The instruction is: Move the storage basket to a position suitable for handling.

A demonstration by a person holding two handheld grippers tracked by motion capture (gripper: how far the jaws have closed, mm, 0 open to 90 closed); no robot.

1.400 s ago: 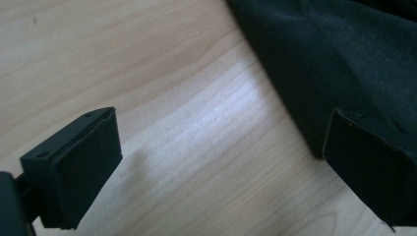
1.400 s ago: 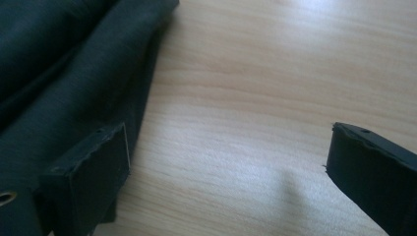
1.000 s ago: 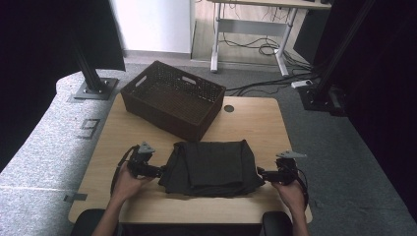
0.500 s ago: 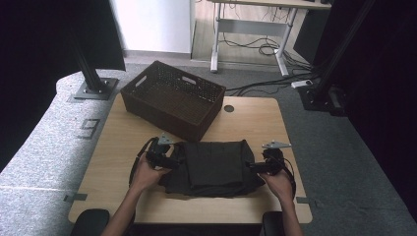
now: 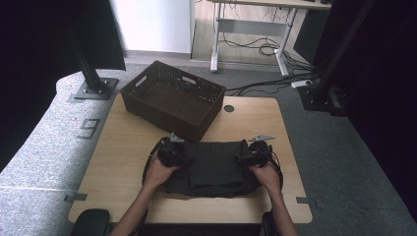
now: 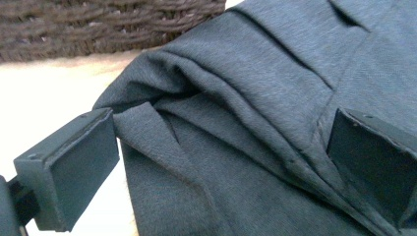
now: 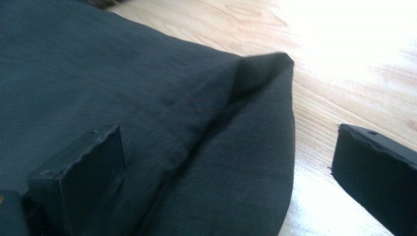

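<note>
Nearby, wicker basket (image 5: 173, 98), contents unclear.

- We see a lab or studio set up for recording.
- A wooden table (image 5: 123, 162) stands on grey carpet (image 5: 44, 147).
- Black curtains (image 5: 383, 73) hang at both sides.
- Black stands (image 5: 91, 81) are bolted to floor plates.
- A desk (image 5: 255, 24) behind has loose cables (image 5: 255, 49) under it.
</note>
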